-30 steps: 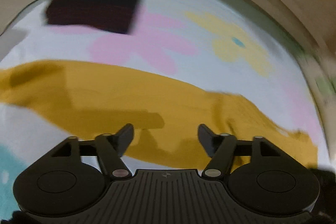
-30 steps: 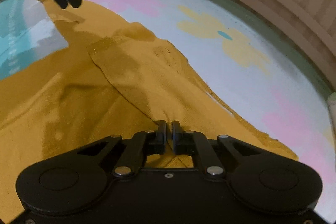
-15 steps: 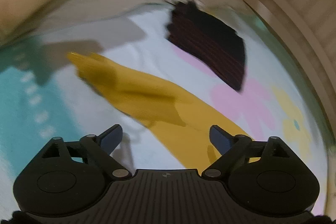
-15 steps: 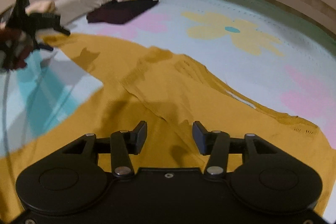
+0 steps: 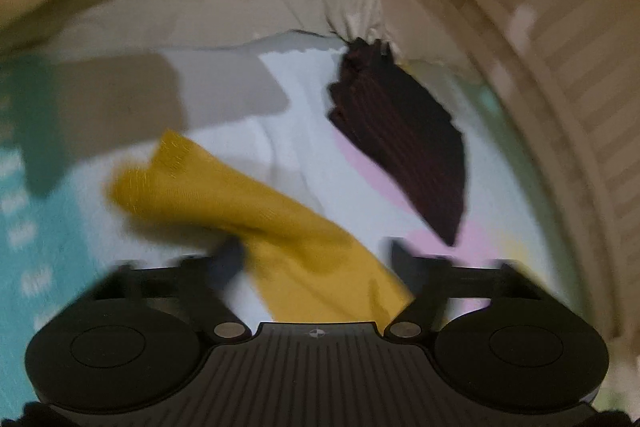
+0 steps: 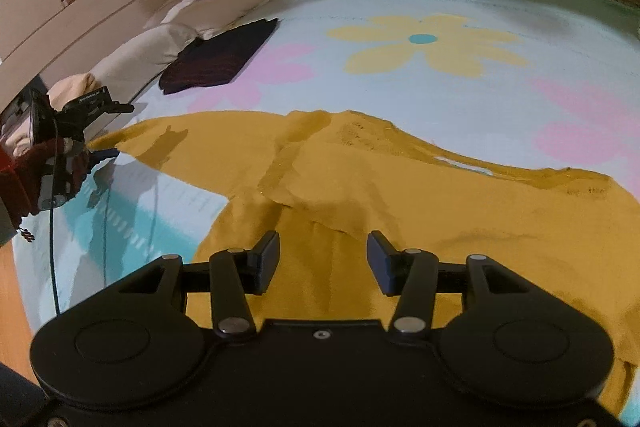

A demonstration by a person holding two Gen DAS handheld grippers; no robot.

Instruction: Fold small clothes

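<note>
i had both claws spread, left gripper (image 5: 316, 263) over the yellow top's (image 6: 400, 195) sleeve, right gripper (image 6: 322, 259) empty; dark garment (image 6: 218, 61) sat folded at eleven o'clock, yellow barely begun

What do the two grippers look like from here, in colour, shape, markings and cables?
Both are matte black. The left gripper has two round discs either side of a ribbed centre plate with a small crosshair mark, silver pivot rivets and dark, blurred jaws. The right gripper has a smooth plate with a centre screw and bluish pads. Seen from the right, the left one trails a thin black cable and carries small white lettering.
</note>
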